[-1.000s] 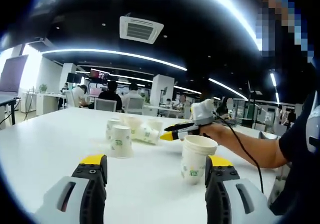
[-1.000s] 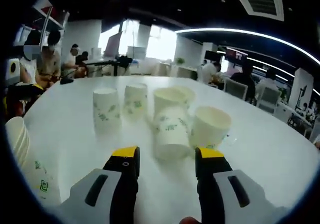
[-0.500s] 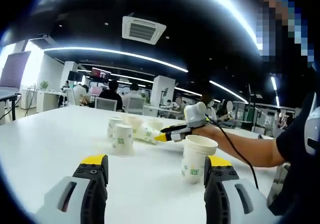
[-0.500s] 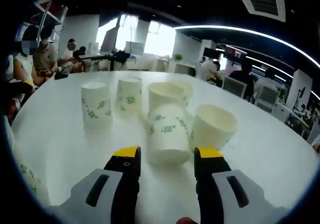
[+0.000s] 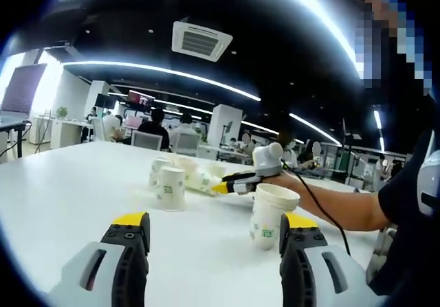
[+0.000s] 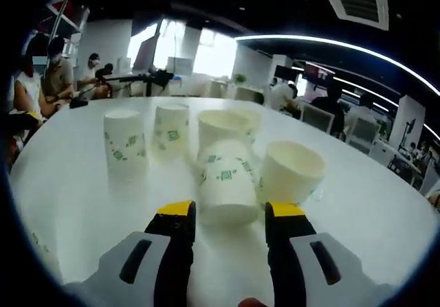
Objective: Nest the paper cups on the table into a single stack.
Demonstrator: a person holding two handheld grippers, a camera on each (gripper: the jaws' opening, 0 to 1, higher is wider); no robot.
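Paper cups: white with small green printed logos; the marks are too blurry to read, so no brand I can make out.
Tipped cup [image 6: 225, 187]: lies on its side on the desk, base end toward the right gripper's camera, just past the jaw tips and lined up with the gap between them.
Open-mouth cup [image 6: 290, 172]: also tipped, mouth facing the camera, right beside the tipped one and looks like it's touching it.
Upside-down cups: one [image 6: 126, 143] stands nearer the desk's left edge in the right gripper view, another [image 6: 171, 130] just beside it, further back.
Back cup [image 6: 225, 130]: behind the tipped cup, mouth showing; can't tell exactly how it's leaning.
Upright cup [image 5: 271, 215]: stands alone, mouth up, well apart from the cluster, near the left gripper's own right jaw.
Right gripper [image 6: 227, 214]: jaws spread, holding nothing, tips low over the desk and short of the tipped cup. It shows up in the left gripper view too, at the cluster's edge.
Left gripper [image 5: 210, 226]: jaws wide apart, nothing between them.
Desk [image 5: 62, 197]: plain white, glossy-ish top.
Room: open office, dark ceiling with long light strips and a ceiling air vent [image 5: 201, 40], bright windows, people seated at other desks in the background.
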